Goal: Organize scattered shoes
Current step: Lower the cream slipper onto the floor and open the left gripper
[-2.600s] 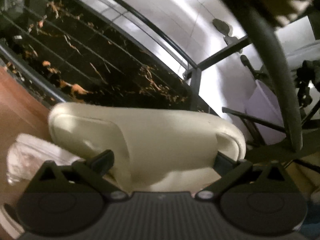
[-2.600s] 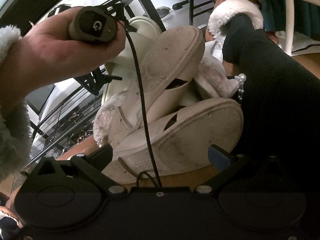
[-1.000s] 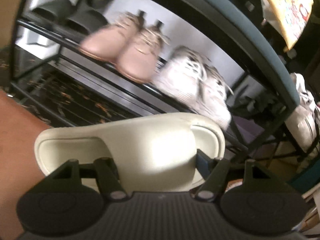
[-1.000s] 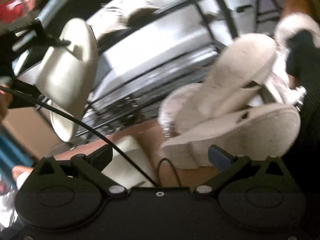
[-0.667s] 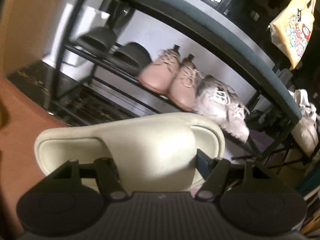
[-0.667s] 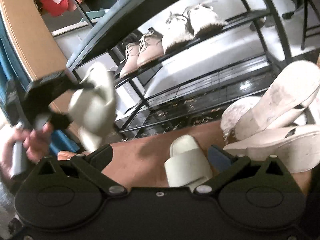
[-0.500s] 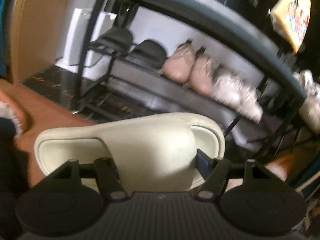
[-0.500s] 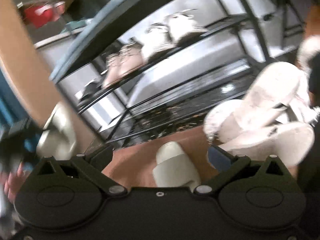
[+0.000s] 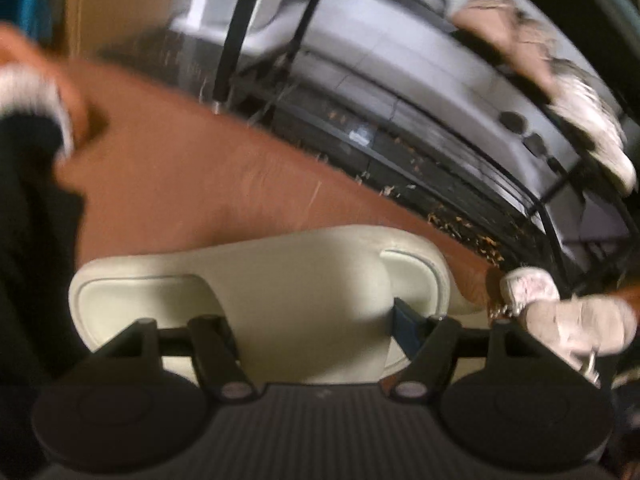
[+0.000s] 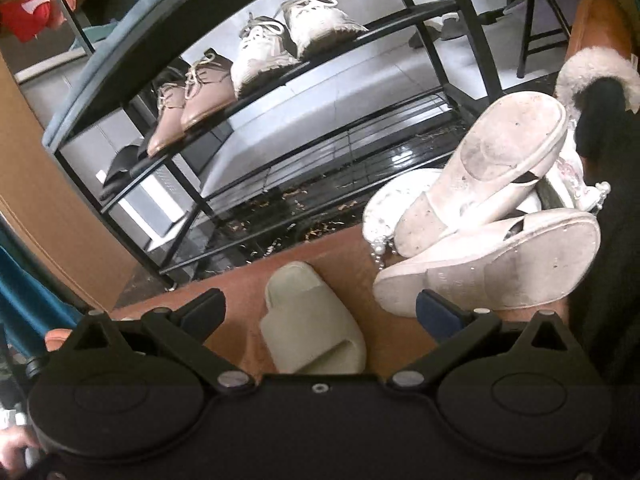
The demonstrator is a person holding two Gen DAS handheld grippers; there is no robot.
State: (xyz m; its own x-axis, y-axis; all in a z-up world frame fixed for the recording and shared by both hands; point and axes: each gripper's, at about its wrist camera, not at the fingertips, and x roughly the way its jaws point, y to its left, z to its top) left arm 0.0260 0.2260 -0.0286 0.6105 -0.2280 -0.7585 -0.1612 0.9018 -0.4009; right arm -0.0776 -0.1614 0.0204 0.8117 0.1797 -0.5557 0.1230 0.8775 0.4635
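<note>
My left gripper (image 9: 308, 320) is shut on a cream slide slipper (image 9: 280, 280), held crosswise with its strap between the fingers. It hangs over the brown floor (image 9: 200, 184) in front of the black shoe rack's bottom shelf (image 9: 400, 148); this view is blurred. In the right wrist view the matching cream slipper (image 10: 312, 328) lies on the floor, toe towards the rack (image 10: 320, 140). My right gripper (image 10: 318, 304) is open just above it, a finger on either side, neither touching it.
White sneakers (image 10: 288, 40), tan lace-ups (image 10: 192, 96) and dark slippers (image 10: 120, 164) fill the rack's upper shelf. Dirty white sandals (image 10: 480, 200) lie piled soles-up at right. A person's dark-trousered leg in a fur-trimmed slipper (image 10: 596, 72) stands beside them.
The left gripper has dropped with the cream slipper still in it; its view swung from the upper shelf's shoes down to the floor and bottom shelf. It has left the right view.
</note>
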